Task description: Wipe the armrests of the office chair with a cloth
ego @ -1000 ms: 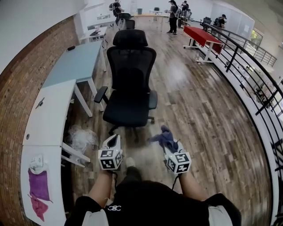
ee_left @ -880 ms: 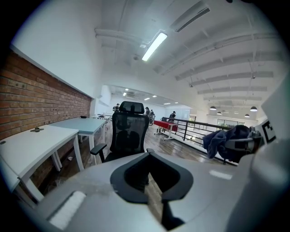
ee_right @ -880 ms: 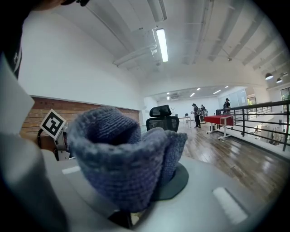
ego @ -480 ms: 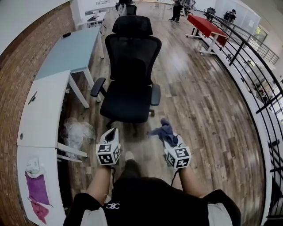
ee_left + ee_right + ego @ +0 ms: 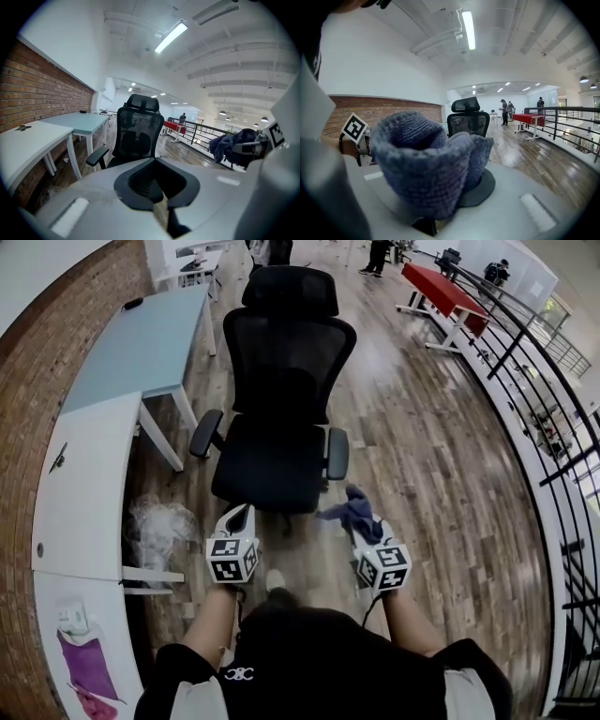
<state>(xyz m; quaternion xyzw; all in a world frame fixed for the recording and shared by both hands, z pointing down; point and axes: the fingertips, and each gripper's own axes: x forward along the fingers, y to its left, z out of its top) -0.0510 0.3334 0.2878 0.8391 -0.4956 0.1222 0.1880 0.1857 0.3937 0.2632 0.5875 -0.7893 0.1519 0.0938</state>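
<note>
Wood floor (image 5: 431, 484) all round, white desk (image 5: 84, 484) at left. Black office chair (image 5: 281, 390) straight ahead, seat toward the grippers. Left gripper (image 5: 239, 515) low before the seat, jaws pressed together on nothing. Right gripper (image 5: 361, 526) clamped on bunched blue knitted cloth (image 5: 352, 512), near the right-hand armrest (image 5: 337, 454).

The person's left forearm (image 5: 210, 626) and right forearm (image 5: 411, 622) reach forward side by side. The left gripper (image 5: 240, 519) has its jaws pressed together on nothing; the right gripper (image 5: 364, 531) clamps a blue-grey knitted cloth (image 5: 351, 513).
</note>
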